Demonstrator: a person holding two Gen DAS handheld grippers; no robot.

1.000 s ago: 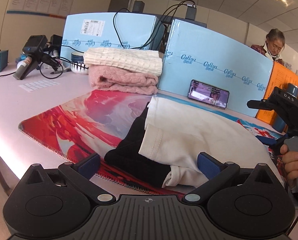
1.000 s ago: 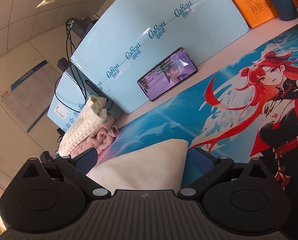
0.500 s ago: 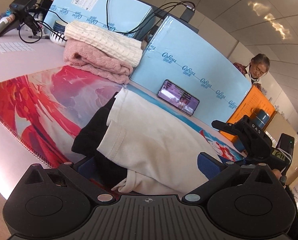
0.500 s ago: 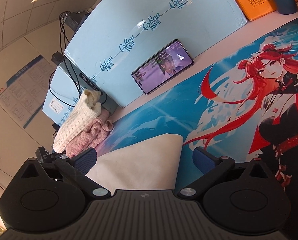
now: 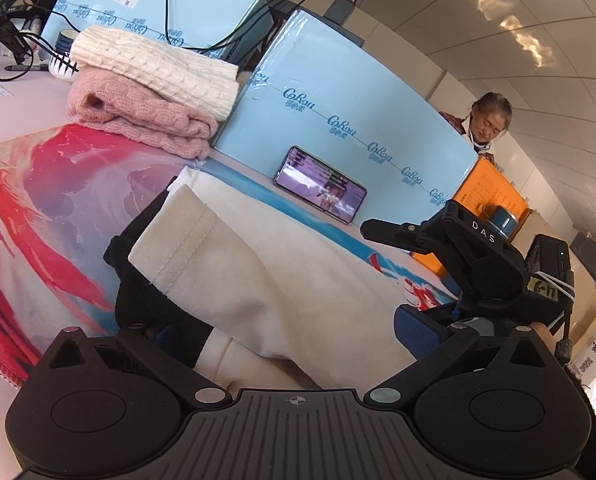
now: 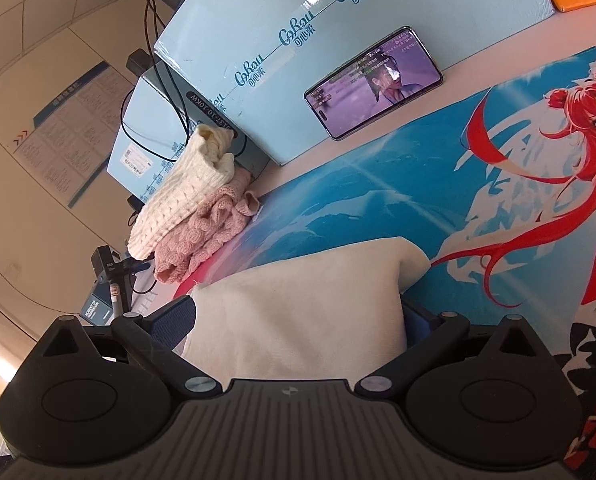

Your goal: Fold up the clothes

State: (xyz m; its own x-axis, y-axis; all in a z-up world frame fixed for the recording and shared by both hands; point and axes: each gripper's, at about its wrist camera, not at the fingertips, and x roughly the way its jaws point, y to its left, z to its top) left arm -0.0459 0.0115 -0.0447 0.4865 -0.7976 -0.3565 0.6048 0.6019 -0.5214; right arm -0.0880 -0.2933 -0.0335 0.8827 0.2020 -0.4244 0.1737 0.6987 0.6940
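Observation:
A cream garment [image 5: 265, 264] with a black part [image 5: 137, 300] under it lies folded on the printed mat [image 5: 57, 200]. My left gripper [image 5: 289, 332] is open wide at its near edge. The garment lies between the fingers, and black fabric covers most of the left pad [image 5: 169, 336]. In the right wrist view, my right gripper [image 6: 298, 316] straddles the cream garment [image 6: 298, 312]. Its jaws are closing, and the cloth spans nearly the whole gap without being visibly squeezed. The right gripper's black frame [image 5: 478, 256] shows at the garment's right end.
A cream knit [image 5: 153, 64] lies folded on a pink knit [image 5: 137, 112] at the mat's back left. Light blue boxes [image 5: 338, 120] stand behind, with a phone [image 5: 322, 190] leaning on one. An orange box [image 5: 494, 192] and a seated person [image 5: 490, 120] are at the far right.
The left gripper has swung and moved in over the garment, and black fabric now hides its left pad. The right gripper has edged forward; the cream cloth now fills more of its gap.

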